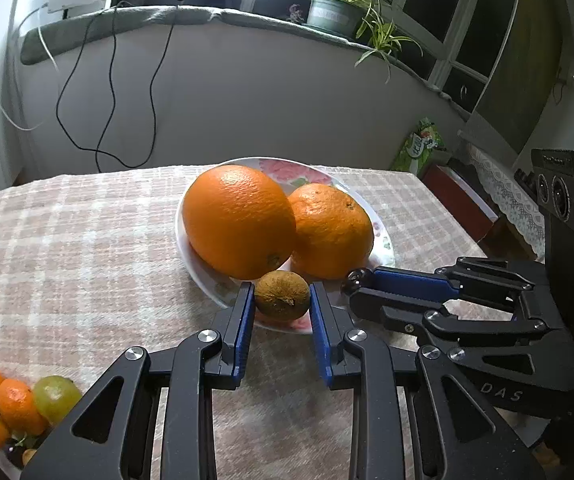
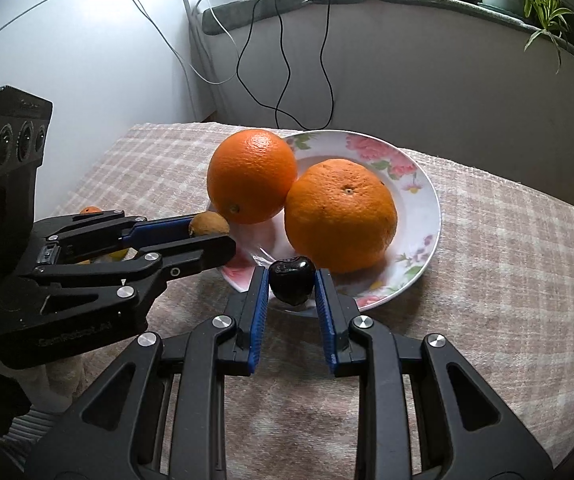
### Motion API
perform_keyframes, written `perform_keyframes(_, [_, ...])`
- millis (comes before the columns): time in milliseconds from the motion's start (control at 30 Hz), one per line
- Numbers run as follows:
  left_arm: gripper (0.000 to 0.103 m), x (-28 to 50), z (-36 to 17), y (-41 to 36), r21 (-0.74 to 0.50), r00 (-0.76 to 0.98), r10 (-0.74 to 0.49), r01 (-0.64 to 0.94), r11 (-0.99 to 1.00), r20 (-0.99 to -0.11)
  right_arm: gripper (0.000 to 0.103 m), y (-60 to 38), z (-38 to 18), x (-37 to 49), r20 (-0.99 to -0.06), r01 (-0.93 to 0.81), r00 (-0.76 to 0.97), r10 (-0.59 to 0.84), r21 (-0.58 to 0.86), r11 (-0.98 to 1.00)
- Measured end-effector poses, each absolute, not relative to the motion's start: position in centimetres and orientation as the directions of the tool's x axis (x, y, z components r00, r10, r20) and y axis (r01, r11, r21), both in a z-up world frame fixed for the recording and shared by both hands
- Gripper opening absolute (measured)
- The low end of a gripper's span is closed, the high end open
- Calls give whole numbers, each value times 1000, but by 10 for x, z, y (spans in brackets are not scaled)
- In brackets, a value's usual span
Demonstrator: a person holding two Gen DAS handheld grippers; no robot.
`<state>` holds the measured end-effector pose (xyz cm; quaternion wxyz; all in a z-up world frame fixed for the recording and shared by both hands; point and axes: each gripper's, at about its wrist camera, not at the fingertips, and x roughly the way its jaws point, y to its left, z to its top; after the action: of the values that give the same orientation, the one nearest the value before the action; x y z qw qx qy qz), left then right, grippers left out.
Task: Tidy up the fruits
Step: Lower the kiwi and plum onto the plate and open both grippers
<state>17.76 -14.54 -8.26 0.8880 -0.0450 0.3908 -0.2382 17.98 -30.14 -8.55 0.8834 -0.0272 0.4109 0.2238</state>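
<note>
Left hand-held gripper [image 1: 282, 300] clamps a small brown round fruit [image 1: 282, 295] over the near rim of the white floral ceramic plate [image 2: 427, 200]; right hand-held gripper [image 2: 291, 285] pinches a dark glossy cherry [image 2: 291, 280] at that same rim. Two large oranges [image 2: 341, 214] fill the plate's centre — judgement: lower each fruit into the bare near side, release gently, one gripper at a time, so nothing rolls onto the checked desk cloth [image 2: 487, 280]

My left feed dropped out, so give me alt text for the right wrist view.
The right gripper pinches a dark cherry over the near rim of a floral plate holding two oranges. At left, the left gripper holds a small brown fruit by the plate.
</note>
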Motion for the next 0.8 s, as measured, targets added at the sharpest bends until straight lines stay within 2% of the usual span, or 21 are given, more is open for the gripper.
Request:
perform_keyframes(300, [26, 183, -82, -157, -254, 570, -454, 398, 882, -685, 25, -299, -88, 181, -742, -429, 561, 369, 121, 895])
perform_keyframes(400, [30, 184, -82, -157, -247, 572, -448, 396, 884, -687, 25, -300, -88, 180, -741, -430, 563, 365, 114, 896])
perform_keyframes(500, [38, 186, -82, -155, -251, 574, -444, 385, 888, -688, 26, -300, -88, 180, -740, -427, 563, 367, 120, 896])
perform_keyframes(567, [39, 186, -81, -151, -254, 579, -442, 378, 890, -685, 32, -301, -87, 179, -739, -422, 569, 362, 116, 899])
perform_keyframes(600, [39, 185, -81, -149, -256, 581, -441, 375, 891, -684, 44, -302, -87, 178, -736, -419, 574, 359, 112, 901])
perform_keyframes(667, [39, 185, -80, -145, -263, 586, -441, 367, 892, -680, 59, -304, -84, 175, -726, -419, 586, 360, 109, 902])
perform_keyframes(800, [39, 182, -78, -138, -269, 593, -440, 357, 894, -675, 62, -306, -81, 171, -720, -422, 591, 363, 107, 900])
